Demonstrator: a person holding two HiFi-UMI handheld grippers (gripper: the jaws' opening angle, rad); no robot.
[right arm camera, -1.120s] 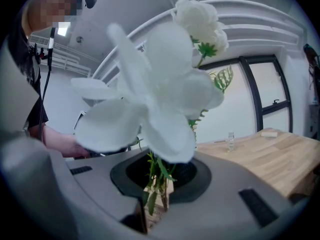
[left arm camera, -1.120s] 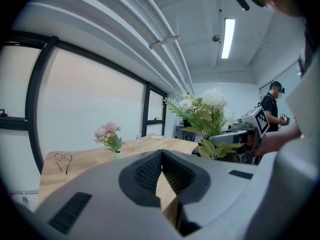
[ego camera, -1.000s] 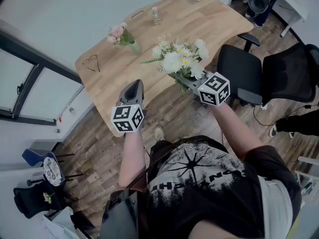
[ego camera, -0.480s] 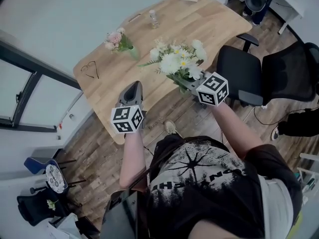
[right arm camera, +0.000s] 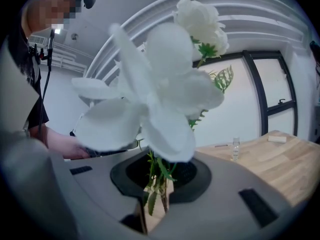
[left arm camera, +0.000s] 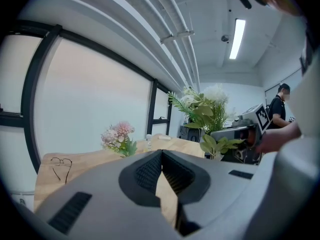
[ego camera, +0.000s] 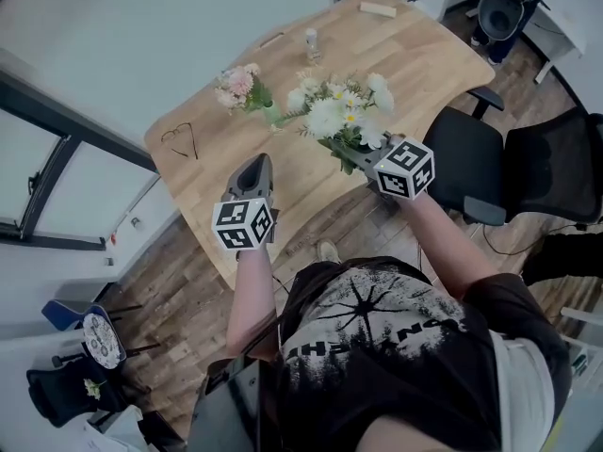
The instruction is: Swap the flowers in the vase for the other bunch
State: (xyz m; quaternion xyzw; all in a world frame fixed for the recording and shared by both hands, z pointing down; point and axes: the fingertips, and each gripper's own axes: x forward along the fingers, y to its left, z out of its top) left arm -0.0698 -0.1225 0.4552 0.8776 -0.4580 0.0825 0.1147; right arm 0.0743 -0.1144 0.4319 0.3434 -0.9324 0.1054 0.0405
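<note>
I am holding the right gripper [ego camera: 356, 156] with its jaws clamped on the green stems of the white bunch [ego camera: 339, 116], and in the right gripper view those stems [right arm camera: 156, 181] are running up between the jaws while the big white blooms [right arm camera: 150, 99] are filling most of the frame. The bunch is hanging in the air above the wooden table [ego camera: 415, 55], just to the right of the vase [ego camera: 271, 114] in the head view, its leaves almost overlapping it, though I cannot tell whether they are touching. The pink bunch [ego camera: 240, 85] is sitting in that vase and spreading out to its left. The left gripper [ego camera: 252, 166] is hovering on the near side of the vase, over the table edge, with its jaws pressed together and nothing between them; the left gripper view is looking past those closed jaws [left arm camera: 161, 153] toward the pink bunch [left arm camera: 117, 136]. A pair of glasses [ego camera: 179, 141] is lying to the left of the vase, a small clear bottle [ego camera: 311, 40] is standing beyond it, and a wooden block [ego camera: 377, 8] is lying farther off at the far edge. A black office chair [ego camera: 471, 163] is standing well to the right of the vase, off the table.
</note>
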